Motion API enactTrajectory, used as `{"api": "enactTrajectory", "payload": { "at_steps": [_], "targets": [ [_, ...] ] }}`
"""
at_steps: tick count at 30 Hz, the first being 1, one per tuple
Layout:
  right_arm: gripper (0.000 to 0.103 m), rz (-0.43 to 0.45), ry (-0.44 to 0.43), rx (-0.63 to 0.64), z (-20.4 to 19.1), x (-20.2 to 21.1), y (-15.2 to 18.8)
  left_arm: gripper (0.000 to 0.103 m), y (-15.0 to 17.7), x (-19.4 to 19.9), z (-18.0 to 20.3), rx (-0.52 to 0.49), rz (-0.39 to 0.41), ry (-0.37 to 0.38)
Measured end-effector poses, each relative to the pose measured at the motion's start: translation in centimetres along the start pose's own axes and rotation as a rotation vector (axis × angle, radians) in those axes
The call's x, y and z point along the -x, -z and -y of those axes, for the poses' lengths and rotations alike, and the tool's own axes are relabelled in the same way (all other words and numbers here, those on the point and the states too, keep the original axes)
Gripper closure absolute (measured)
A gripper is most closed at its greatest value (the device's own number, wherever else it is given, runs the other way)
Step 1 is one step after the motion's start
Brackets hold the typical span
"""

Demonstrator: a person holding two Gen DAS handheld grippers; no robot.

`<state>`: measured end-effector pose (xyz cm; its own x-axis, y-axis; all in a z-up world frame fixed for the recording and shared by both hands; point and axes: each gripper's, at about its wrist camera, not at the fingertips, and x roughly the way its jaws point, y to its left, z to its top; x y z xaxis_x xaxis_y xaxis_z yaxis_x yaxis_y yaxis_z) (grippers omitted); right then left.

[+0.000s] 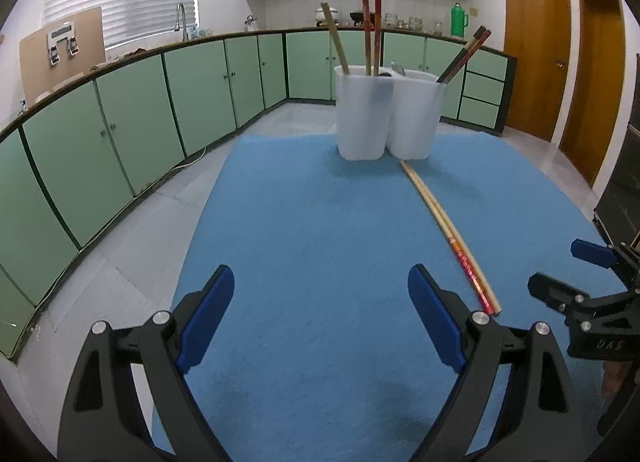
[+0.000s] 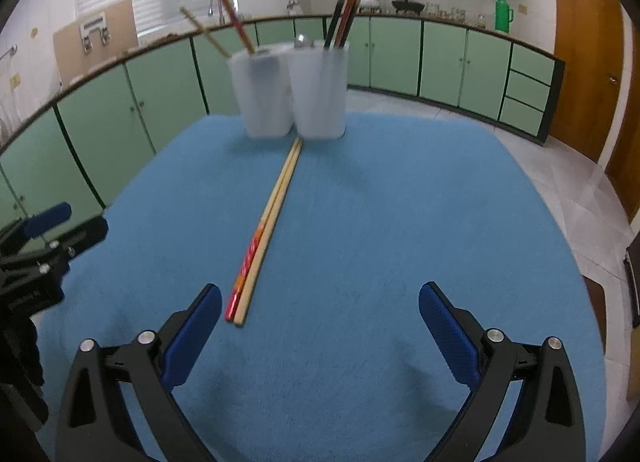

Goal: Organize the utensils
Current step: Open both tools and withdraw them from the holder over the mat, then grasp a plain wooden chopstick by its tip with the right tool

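A: Two sets of jaws, both spread wide and holding nothing. The left gripper [image 1: 321, 316] hangs over bare blue cloth [image 1: 304, 222]; the right gripper [image 2: 320, 336] does the same.

B: Where are the utensils?

A: One pair of chopsticks [image 2: 267, 231] lies loose on the counter, side by side and touching, at about eleven o'clock from the right jaws, its near end just beside the left pad. From the left wrist view it runs off toward one o'clock. Its far tips reach the foot of the twin white holder [image 2: 294, 92] at twelve o'clock, which already has chopsticks standing in both cups.

B: What might go wrong?

A: I'd guess three things. The sticks are thin and lie flat on soft cloth, so wide pads could close above them or take only one. A grip near the end would let them swing. And pushing them forward could nudge the light-looking holder, which sits close to the counter's far edge.

B: Any writing?

A: Small pale letters on the other gripper's black body in each view, too blurred to read with confidence. The patterned red band on one chopstick shows no legible text.
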<state>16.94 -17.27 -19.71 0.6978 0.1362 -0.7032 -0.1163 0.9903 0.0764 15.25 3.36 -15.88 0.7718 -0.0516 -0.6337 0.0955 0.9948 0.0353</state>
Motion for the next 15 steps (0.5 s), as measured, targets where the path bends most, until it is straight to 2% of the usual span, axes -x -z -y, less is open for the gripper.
{"api": "enactTrajectory", "payload": {
  "at_steps": [6, 11, 15],
  "targets": [
    [0.008, -0.060, 0.017, 0.026, -0.8, -1.3, 0.6, 0.016, 0.2, -0.3, -0.1, 0.009, -0.015, 0.001],
    [0.016, -0.099, 0.035, 0.042, -1.1, -2.2, 0.7, 0.015, 0.1, -0.6, 0.4, 0.002, -0.018, 0.005],
    [0.016, -0.110, 0.029, 0.030, -1.0, -2.6, 0.5, 0.015, 0.1, -0.7, 0.4, 0.005, -0.019, 0.008]
  ]
}}
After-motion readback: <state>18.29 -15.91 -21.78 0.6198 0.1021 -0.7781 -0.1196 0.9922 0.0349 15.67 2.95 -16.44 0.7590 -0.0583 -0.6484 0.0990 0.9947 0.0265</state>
